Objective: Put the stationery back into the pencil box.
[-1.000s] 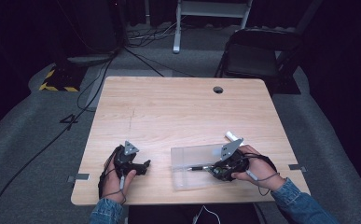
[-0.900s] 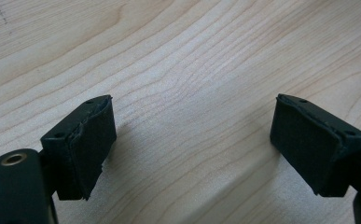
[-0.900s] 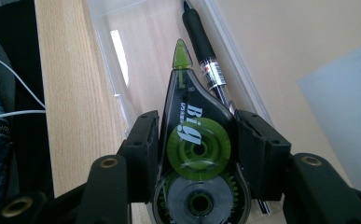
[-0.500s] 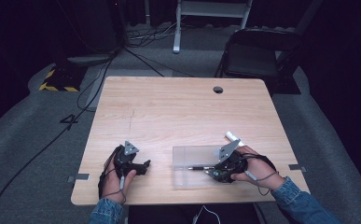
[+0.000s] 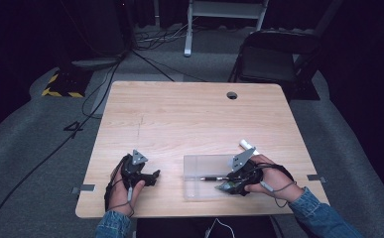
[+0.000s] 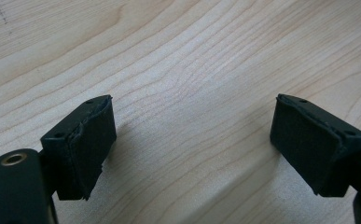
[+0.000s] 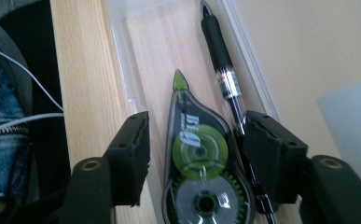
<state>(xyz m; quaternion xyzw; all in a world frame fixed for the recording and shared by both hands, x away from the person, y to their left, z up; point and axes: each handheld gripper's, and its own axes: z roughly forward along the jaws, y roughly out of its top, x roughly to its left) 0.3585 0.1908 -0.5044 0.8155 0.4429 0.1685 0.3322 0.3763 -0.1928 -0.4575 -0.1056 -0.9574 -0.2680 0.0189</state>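
Right gripper view: one correction tape dispenser (image 7: 197,163) is seen lying flat between the spread jaws of the right gripper (image 7: 194,156), neither pad clearly touching it, with one black pen (image 7: 225,79) alongside, passing under the far-side pad. Both lie in one clear plastic tray (image 5: 199,166) at the near edge of the wooden table (image 5: 189,114). Well apart, the left gripper (image 5: 152,177) is held wide over bare wood. One white cylinder (image 5: 247,145) is seen just beyond the tray.
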